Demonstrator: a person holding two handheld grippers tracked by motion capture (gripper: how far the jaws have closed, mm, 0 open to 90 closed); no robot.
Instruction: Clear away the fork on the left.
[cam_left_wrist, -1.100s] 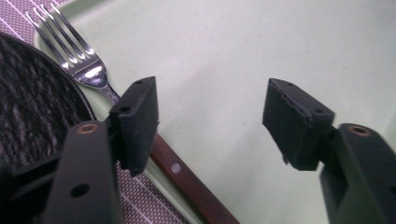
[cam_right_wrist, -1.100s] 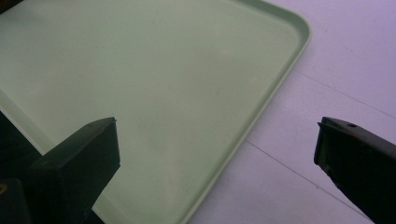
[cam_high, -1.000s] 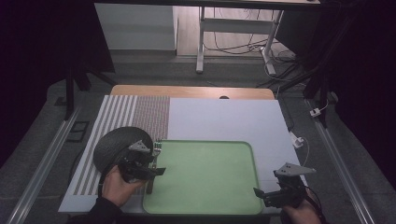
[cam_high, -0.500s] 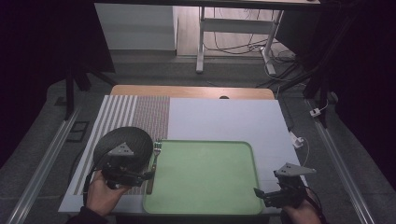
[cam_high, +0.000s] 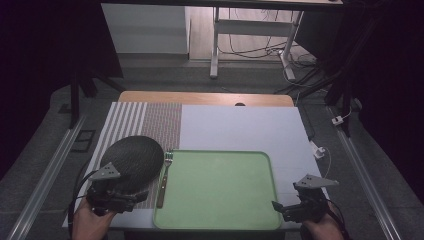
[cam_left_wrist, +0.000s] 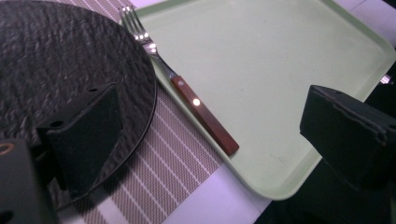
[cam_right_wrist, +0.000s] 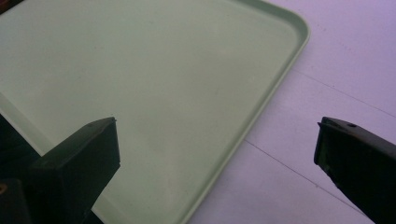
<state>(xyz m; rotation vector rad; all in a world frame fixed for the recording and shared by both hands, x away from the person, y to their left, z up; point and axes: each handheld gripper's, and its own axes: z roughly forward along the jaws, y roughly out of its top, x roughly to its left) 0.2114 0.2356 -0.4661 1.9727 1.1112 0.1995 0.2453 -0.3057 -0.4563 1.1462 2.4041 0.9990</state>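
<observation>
— Woven and dark, the round mat (cam_high: 132, 162) lies at the left on the striped placemat (cam_high: 145, 125), and the left gripper (cam_high: 131, 202) now sits at its near edge. A second ago that gripper was over by the tray's left rim; what does the shift mean?

— It has drawn back leftward and its jaws have just been opening; in the left gripper view (cam_left_wrist: 205, 135) they stand wide apart with nothing between them. The wooden-handled fork (cam_left_wrist: 187, 93) lies free, so by the look of it the fork has been set down and let go.

— Where exactly does the fork rest?

— Just beside the mat, along the left rim of the green tray (cam_high: 260, 160), tines pointing away from the person, handle toward them. In the left gripper view the handle seems to lie on the rim, though that is hard to tell.

— And further right?

— The tray itself is bare. At its near right corner the right gripper (cam_high: 280, 210) hovers just as before, jaws spread wide and empty in its own view (cam_right_wrist: 215, 144), over the tray's edge and the white table (cam_right_wrist: 327, 60).

— Anything in the way?

— Nothing crowds the fork. The mat's edge is close, so a fresh reach would need care there.
</observation>
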